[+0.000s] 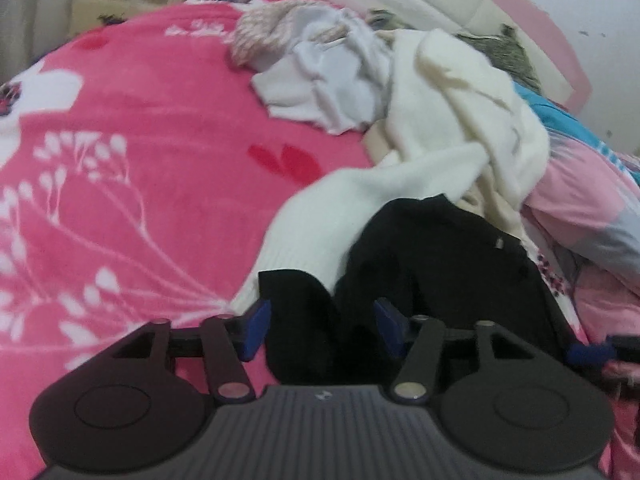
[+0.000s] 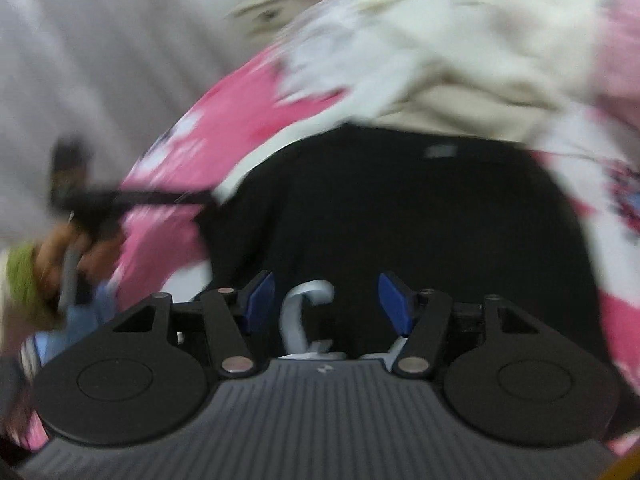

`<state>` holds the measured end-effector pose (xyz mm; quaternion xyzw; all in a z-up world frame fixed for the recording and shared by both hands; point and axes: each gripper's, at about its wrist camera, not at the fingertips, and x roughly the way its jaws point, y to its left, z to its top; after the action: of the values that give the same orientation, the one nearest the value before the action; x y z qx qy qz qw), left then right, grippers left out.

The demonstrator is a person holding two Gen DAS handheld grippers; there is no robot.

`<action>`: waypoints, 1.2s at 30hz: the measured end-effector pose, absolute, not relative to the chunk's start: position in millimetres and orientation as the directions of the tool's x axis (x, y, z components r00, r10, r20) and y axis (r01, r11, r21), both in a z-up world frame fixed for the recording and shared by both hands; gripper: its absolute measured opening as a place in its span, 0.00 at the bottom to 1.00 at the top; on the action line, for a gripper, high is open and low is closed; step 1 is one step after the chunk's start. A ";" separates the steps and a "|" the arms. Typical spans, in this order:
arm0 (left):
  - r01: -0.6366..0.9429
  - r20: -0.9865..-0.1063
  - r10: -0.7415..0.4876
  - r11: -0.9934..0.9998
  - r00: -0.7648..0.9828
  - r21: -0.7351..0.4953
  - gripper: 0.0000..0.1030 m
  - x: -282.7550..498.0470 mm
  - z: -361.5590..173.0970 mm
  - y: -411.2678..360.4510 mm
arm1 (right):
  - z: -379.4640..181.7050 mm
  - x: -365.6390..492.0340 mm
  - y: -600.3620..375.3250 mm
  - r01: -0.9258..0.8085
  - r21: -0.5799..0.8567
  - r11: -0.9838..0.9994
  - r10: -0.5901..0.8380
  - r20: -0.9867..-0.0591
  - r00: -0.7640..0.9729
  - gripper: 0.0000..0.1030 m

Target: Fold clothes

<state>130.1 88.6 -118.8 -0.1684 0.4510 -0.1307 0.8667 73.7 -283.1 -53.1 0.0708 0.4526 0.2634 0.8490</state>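
White letter "C" (image 2: 306, 316) on black garment (image 2: 400, 220)

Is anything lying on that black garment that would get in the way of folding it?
Yes. A cream sweater sleeve drapes across the black garment near its left edge, just ahead of the left gripper. Nothing lies between either gripper's jaws and the black cloth.

1. Soft, even indoor light fills both views, with no glare or hard shadows.
2. The left wrist view is mildly soft; the pink blanket (image 1: 132, 128) bulges and its edges bend.
3. The right wrist view is heavily smeared by motion.
4. The black garment (image 2: 400, 216) shows no detail.
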 end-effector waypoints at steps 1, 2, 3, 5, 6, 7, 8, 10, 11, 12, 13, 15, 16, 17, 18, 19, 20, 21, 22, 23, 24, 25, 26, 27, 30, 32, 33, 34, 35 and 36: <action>0.062 -0.735 -0.362 0.914 0.573 -0.401 0.30 128.7 -120.1 89.3 | -53.0 73.8 -264.5 -0.418 0.348 0.839 0.521 -0.735 0.435 0.55; 0.057 -0.730 -0.353 0.916 0.585 -0.396 0.15 128.0 -121.1 89.9 | -53.6 77.1 -247.7 -0.444 0.340 0.829 0.528 -0.738 0.421 0.54; 0.058 -0.724 -0.358 0.913 0.590 -0.404 0.12 127.3 -121.7 91.2 | -54.5 81.4 -231.9 -0.468 0.331 0.819 0.533 -0.740 0.410 0.54; 0.059 -0.704 -0.367 0.905 0.608 -0.421 0.05 122.6 -119.8 94.6 | -57.1 90.8 -207.8 -0.501 0.299 0.812 0.528 -0.743 0.411 0.53; 0.064 -0.696 -0.361 0.908 0.621 -0.414 0.04 118.7 -117.1 95.3 | -57.5 95.7 -197.1 -0.512 0.284 0.811 0.525 -0.740 0.420 0.52; 0.078 -0.685 -0.361 0.910 0.633 -0.408 0.03 114.9 -114.3 95.8 | -58.3 100.1 -186.7 -0.526 0.276 0.804 0.529 -0.736 0.422 0.50; 0.086 -0.680 -0.362 0.911 0.638 -0.404 0.02 112.2 -112.3 97.0 | -58.4 100.2 -178.5 -0.537 0.269 0.800 0.532 -0.733 0.425 0.49; 0.095 -0.674 -0.363 0.911 0.644 -0.401 0.02 108.1 -109.3 100.9 | -58.7 104.1 -162.0 -0.567 0.244 0.786 0.539 -0.720 0.437 0.49; 0.097 -0.666 -0.364 0.910 0.651 -0.403 0.02 105.8 -107.6 104.6 | -60.3 105.8 -153.3 -0.587 0.228 0.777 0.544 -0.713 0.443 0.49; 0.100 -0.658 -0.367 0.908 0.657 -0.406 0.02 103.8 -106.2 108.2 | -61.9 105.5 -143.2 -0.608 0.205 0.767 0.544 -0.710 0.447 0.49; 0.099 -0.652 -0.364 0.908 0.665 -0.406 0.02 102.2 -104.7 111.9 | -64.8 105.7 -134.6 -0.629 0.174 0.758 0.536 -0.715 0.449 0.49; 0.087 -0.647 -0.352 0.910 0.677 -0.404 0.02 99.2 -102.5 121.0 | -72.2 104.7 -120.4 -0.656 0.120 0.745 0.515 -0.729 0.451 0.49; 0.081 -0.643 -0.349 0.910 0.682 -0.407 0.02 97.7 -101.7 125.6 | -78.1 105.7 -115.8 -0.661 0.102 0.743 0.499 -0.743 0.446 0.49; 0.072 -0.641 -0.344 0.909 0.686 -0.410 0.02 96.5 -101.1 130.9 | -83.9 106.7 -111.5 -0.665 0.085 0.742 0.483 -0.756 0.442 0.49; 0.065 -0.637 -0.341 0.907 0.691 -0.415 0.02 94.3 -100.9 136.1 | -88.2 107.0 -109.8 -0.665 0.078 0.743 0.472 -0.765 0.438 0.49; 0.059 -0.632 -0.343 0.903 0.695 -0.426 0.02 92.2 -100.6 141.3 | -92.4 107.4 -108.5 -0.663 0.082 0.744 0.468 -0.772 0.430 0.49; 0.053 -0.627 -0.346 0.898 0.698 -0.436 0.02 90.0 -100.4 146.4 | -96.2 107.7 -107.3 -0.663 0.086 0.744 0.466 -0.778 0.423 0.49; 0.046 -0.626 -0.338 0.900 0.703 -0.434 0.02 87.6 -99.9 150.1 | -97.2 107.1 -105.8 -0.666 0.093 0.740 0.473 -0.776 0.417 0.49; 0.042 -0.626 -0.336 0.899 0.703 -0.436 0.02 85.1 -100.0 153.9 | -98.0 106.4 -104.4 -0.670 0.100 0.735 0.481 -0.774 0.412 0.49; 0.038 -0.626 -0.335 0.898 0.704 -0.438 0.02 82.6 -100.1 157.7 | -97.1 104.8 -103.0 -0.679 0.108 0.726 0.494 -0.769 0.405 0.49; 0.028 -0.628 -0.329 0.898 0.705 -0.439 0.02 79.0 -100.3 162.0 | -96.6 102.3 -101.0 -0.690 0.114 0.715 0.505 -0.766 0.397 0.49; 0.018 -0.629 -0.322 0.898 0.707 -0.439 0.02 75.5 -100.5 166.2 | -95.7 98.3 -98.2 -0.707 0.120 0.697 0.521 -0.762 0.384 0.49; 0.009 -0.632 -0.311 0.901 0.709 -0.434 0.02 72.7 -101.2 169.7 | -96.5 94.9 -93.7 -0.726 0.123 0.677 0.534 -0.761 0.369 0.49; -0.012 -0.638 -0.289 0.906 0.714 -0.423 0.02 70.1 -102.5 174.4 | -97.3 90.6 -89.5 -0.746 0.122 0.654 0.543 -0.763 0.351 0.49; -0.099 -0.661 -0.214 0.910 0.719 -0.403 0.02 72.2 -107.2 186.9 | -97.7 72.0 -80.3 -0.806 0.112 0.581 0.568 -0.765 0.303 0.49; -0.190 -0.681 -0.150 0.898 0.717 -0.398 0.02 79.4 -110.1 195.0 | -90.2 63.7 -83.9 -0.811 0.123 0.573 0.588 -0.750 0.301 0.49; -0.256 -0.695 -0.096 0.887 0.712 -0.384 0.02 82.7 -111.3 198.4 | -84.3 61.0 -89.2 -0.802 0.137 0.581 0.599 -0.739 0.308 0.49; -0.300 -0.705 -0.062 0.876 0.707 -0.377 0.04 85.6 -112.0 201.8 | -76.3 59.2 -98.4 -0.784 0.156 0.601 0.609 -0.725 0.322 0.49; -0.326 -0.709 -0.046 0.866 0.704 -0.379 0.11 87.3 -111.4 206.7 | -68.0 57.8 -111.2 -0.758 0.181 0.627 0.616 -0.711 0.340 0.49; -0.347 -0.710 -0.030 0.858 0.703 -0.380 0.16 86.5 -109.3 208.5 | -59.8 56.4 -123.9 -0.730 0.206 0.652 0.622 -0.696 0.359 0.49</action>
<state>86.5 208.5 -109.3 -0.2515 0.3749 0.0891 0.8879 56.4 -123.9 -59.8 -0.0696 0.3890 0.4113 0.8214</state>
